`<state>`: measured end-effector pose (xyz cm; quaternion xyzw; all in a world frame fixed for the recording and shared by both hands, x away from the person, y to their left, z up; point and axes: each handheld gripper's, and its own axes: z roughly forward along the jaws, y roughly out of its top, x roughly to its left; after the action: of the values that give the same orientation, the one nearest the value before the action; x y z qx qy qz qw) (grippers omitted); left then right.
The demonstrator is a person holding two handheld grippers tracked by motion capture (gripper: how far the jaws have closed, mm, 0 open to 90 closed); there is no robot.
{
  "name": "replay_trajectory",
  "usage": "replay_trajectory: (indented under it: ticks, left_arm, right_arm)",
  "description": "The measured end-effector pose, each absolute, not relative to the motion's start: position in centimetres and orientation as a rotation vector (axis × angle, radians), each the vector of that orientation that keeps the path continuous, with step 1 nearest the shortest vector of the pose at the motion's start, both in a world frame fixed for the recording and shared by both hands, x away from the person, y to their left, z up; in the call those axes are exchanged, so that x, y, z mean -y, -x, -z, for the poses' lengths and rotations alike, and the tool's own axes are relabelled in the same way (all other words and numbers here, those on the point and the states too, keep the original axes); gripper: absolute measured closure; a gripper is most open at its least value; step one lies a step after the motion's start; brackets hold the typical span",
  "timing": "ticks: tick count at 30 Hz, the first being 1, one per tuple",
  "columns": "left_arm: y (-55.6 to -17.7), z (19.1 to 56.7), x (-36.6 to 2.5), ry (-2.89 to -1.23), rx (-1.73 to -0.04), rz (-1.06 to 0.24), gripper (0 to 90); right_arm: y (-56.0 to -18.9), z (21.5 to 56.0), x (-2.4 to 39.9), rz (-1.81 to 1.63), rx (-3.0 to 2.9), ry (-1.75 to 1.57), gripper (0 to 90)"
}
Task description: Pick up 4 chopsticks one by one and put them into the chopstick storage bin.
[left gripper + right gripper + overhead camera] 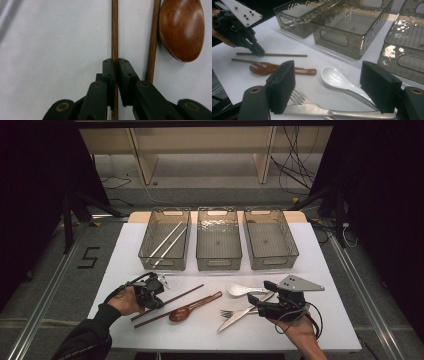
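Observation:
My left gripper (115, 63) is shut on a thin brown wooden chopstick (114, 30) that lies on the white table; the high view shows this gripper (154, 302) near the stick's left end. A second brown chopstick (153, 45) and a wooden spoon (181, 27) lie just beside it. My right gripper (329, 75) stands open, low over a white spoon (334, 77), a fork (299, 97) and a knife (312, 108), with its pads touching none of them. From above, the right gripper (260, 299) is at the table's front right.
Three clear plastic bins stand in a row at the back: the left bin (150, 237) holds two pale chopsticks (167, 242), the middle bin (218, 255) and right bin (292, 245) look bare inside. The table's front edge (220, 349) runs close to both hands.

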<state>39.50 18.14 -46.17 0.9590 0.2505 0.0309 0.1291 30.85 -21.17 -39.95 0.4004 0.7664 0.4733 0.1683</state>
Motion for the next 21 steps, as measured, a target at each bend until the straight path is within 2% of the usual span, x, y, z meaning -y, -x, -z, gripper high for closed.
replay_trajectory:
  ticks: [9,21]
  left_arm:
    - [-39.6,45.4,-18.5,-2.756,-0.72,-0.111,83.9]
    - [-39.4,42.9,-18.5,-2.622,-0.711,-0.169,83.8]
  right_arm:
    - [-30.9,39.9,21.2,-1.347,-2.18,-1.14,29.3]
    - [-30.8,39.9,21.2,-1.346,-2.179,-1.142,29.3]
